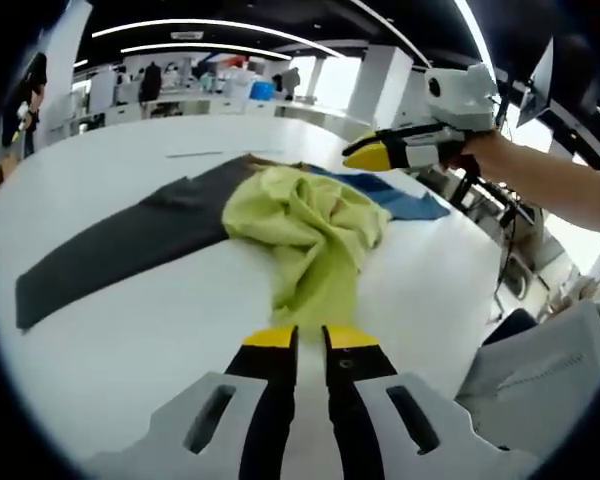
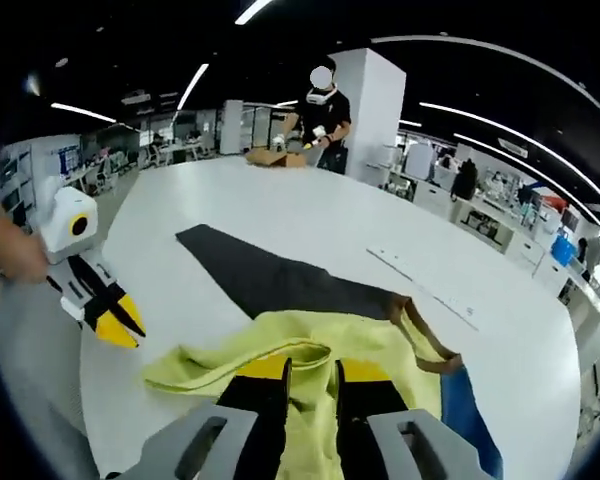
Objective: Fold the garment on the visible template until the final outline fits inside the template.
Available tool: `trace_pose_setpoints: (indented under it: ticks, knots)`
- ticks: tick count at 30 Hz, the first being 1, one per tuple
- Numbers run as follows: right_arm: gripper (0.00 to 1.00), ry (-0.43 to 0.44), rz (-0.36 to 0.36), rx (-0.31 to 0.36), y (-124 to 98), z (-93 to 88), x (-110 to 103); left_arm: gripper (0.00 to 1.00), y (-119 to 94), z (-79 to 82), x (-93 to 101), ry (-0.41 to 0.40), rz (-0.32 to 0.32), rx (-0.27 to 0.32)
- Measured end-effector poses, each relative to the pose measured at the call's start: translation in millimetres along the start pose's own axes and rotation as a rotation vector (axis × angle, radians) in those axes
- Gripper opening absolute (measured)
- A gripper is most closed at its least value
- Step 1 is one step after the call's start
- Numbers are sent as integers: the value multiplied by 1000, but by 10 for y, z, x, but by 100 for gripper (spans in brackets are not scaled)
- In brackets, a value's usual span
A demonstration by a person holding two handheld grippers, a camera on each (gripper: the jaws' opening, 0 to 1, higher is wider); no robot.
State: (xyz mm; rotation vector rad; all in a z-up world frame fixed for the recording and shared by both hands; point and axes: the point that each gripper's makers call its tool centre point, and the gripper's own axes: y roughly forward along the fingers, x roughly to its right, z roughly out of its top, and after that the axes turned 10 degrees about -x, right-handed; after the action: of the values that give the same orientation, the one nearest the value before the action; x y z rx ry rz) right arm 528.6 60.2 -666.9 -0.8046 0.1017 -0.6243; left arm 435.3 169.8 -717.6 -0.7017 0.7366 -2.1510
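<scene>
The garment, a yellow-green piece of cloth, lies crumpled in a loose heap at the centre of the left gripper view, one end trailing toward the bottom. It overlaps the dark grey template, a long flat strip stretching from the centre to the left edge.
</scene>
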Motion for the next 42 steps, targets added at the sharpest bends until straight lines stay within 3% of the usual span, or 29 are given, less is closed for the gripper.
trace_pose_setpoints:
  ticks: [7, 14, 23, 31, 42]
  knots:
    - [11, -56, 62, -62, 84, -366, -471, 9, 60, 39, 98, 18, -16, -4]
    - [10, -35, 94, -126, 216, -705, -669, 9, 127, 35, 200, 51, -28, -19]
    - [11, -27, 64, -138, 318, -705, -594, 14, 240, 29, 299, 101, -23, -46]
    - [11, -36, 55, -199, 432, -796, -538, 14, 371, -10, 264, 168, 24, -96]
    - [1, 21, 60, -200, 441, -812, -459, 10, 458, -117, 210, 213, 57, -154]
